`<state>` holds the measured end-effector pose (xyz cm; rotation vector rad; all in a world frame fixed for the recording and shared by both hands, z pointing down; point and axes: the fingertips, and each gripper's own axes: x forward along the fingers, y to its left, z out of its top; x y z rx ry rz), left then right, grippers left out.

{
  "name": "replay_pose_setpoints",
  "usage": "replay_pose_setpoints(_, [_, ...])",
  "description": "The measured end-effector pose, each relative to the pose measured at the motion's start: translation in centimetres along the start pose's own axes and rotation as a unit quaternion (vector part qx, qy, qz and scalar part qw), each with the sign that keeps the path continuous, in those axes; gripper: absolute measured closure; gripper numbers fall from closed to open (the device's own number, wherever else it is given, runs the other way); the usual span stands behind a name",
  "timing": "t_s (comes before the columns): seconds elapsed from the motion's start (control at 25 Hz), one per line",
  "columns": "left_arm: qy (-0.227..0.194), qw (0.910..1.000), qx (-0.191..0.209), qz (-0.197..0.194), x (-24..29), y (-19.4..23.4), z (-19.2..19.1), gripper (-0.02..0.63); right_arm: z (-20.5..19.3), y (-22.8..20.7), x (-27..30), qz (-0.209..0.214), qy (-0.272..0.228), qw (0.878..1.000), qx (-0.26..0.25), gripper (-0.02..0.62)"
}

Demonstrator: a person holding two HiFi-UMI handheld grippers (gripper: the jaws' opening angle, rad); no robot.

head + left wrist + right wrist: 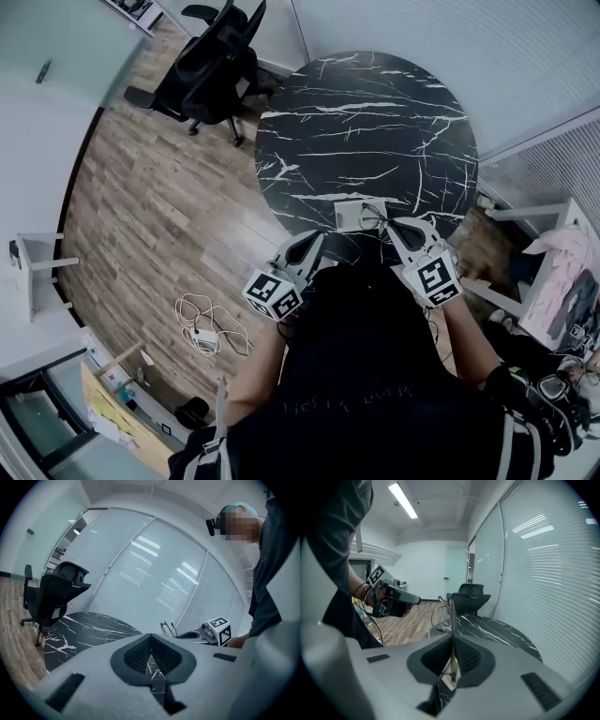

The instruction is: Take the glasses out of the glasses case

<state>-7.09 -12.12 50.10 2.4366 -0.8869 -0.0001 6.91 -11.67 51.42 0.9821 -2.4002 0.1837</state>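
Observation:
An open light-grey glasses case (347, 216) lies at the near edge of the round black marble table (366, 122). My right gripper (392, 225) is shut on the thin-framed glasses (373, 218), held just above the case's right side. In the right gripper view one temple arm of the glasses (451, 634) runs upright between the pads (464, 656), and a pale bit of the case (449, 680) shows below. My left gripper (314, 241) hovers left of the case, shut with nothing in it. The left gripper view shows its pads (136, 652) together, with the glasses (167, 629) beyond.
A black office chair (211, 61) stands at the table's far left on the wood floor. White cables and a plug (208, 330) lie on the floor by my left side. A cluttered desk (562, 281) stands at the right, and a small white stand (33, 261) at the left.

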Motion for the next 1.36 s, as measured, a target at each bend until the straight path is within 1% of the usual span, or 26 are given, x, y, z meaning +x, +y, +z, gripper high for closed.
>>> replay_pose_setpoints(0.16, [-0.005, 1.0, 0.003, -0.002, -0.1, -0.4, 0.4, 0.588, 0.6, -0.1, -1.2, -0.001, -0.02, 0.999, 0.025, 0.561])
replay_pose_setpoints(0.32, [-0.014, 0.9999, 0.006, -0.005, -0.3, -0.7, 1.1, 0.588, 0.5, -0.6, -2.6, -0.01, -0.043, 0.997, 0.068, 0.561])
replay_pose_setpoints(0.44, [-0.019, 0.9998, 0.005, -0.007, -0.4, -1.1, 1.8, 0.588, 0.7, -1.1, -3.6, -0.019, -0.064, 0.993, 0.099, 0.561])
replay_pose_setpoints(0.56, [-0.02, 0.9997, 0.004, -0.011, -0.4, -1.3, 2.1, 0.588, 1.1, -1.4, -4.6, -0.021, -0.086, 0.989, 0.117, 0.561])
replay_pose_setpoints(0.68, [-0.021, 0.9996, 0.005, -0.016, -0.2, -1.6, 2.5, 0.588, 1.5, -1.5, -5.4, -0.018, -0.11, 0.985, 0.134, 0.561])
replay_pose_setpoints(0.84, [-0.026, 0.9994, 0.007, -0.02, 0.0, -2.0, 3.4, 0.588, 2.0, -1.9, -6.2, -0.008, -0.137, 0.976, 0.171, 0.561])
replay_pose_setpoints(1.04, [-0.029, 0.9992, 0.013, -0.025, 0.0, -2.2, 3.8, 0.588, 2.9, -2.1, -7.0, 0.001, -0.167, 0.968, 0.19, 0.561])
replay_pose_setpoints(1.36, [-0.026, 0.9992, 0.012, -0.027, 0.1, -2.4, 4.3, 0.588, 3.3, -1.9, -7.8, 0.003, -0.185, 0.959, 0.216, 0.561])
